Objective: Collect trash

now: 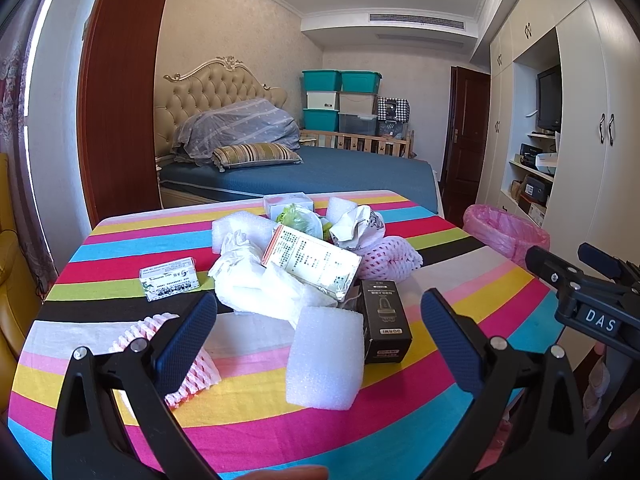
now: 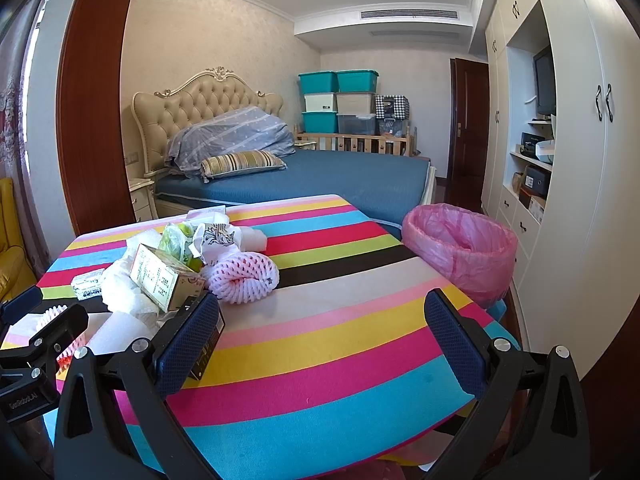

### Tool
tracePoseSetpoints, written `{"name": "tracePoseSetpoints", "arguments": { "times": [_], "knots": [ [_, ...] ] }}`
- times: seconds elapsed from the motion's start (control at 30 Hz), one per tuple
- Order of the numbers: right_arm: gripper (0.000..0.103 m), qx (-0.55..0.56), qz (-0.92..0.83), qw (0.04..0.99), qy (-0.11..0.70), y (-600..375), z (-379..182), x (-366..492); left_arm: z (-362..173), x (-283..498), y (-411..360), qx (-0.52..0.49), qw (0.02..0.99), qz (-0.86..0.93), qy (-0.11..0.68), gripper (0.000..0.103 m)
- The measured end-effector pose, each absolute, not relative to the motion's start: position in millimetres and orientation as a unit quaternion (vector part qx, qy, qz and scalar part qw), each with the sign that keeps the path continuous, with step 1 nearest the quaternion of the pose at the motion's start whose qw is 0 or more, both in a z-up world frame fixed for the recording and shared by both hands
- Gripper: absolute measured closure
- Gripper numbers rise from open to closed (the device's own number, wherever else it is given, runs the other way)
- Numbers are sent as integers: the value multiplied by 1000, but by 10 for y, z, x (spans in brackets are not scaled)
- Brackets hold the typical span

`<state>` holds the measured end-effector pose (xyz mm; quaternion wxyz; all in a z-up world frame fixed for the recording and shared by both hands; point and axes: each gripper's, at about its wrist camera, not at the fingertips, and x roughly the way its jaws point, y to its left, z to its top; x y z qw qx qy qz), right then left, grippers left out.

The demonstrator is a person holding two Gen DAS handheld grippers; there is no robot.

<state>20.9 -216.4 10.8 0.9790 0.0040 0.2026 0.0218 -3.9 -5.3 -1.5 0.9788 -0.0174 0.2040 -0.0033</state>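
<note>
Both tools — left [image 1: 319,332] & right [image 2: 322,334] — wide open, empty, over striped cloth [image 2: 340,344] w/ spongy foam block [image 1: 325,360].

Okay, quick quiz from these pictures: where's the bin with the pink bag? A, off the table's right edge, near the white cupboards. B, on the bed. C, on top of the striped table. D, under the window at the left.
A: the bin with the pink bag stands beyond the right edge of the striped table, with the white cupboards just behind it.
</note>
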Motion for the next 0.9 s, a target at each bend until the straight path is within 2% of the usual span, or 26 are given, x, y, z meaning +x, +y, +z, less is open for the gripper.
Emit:
{"name": "tracePoseSetpoints", "arguments": {
  "times": [0.9],
  "knots": [
    [7,5,22,979,204,-2154,91,204,-23,-31,-81,-18,979,-3,202,4]
  ]
}}
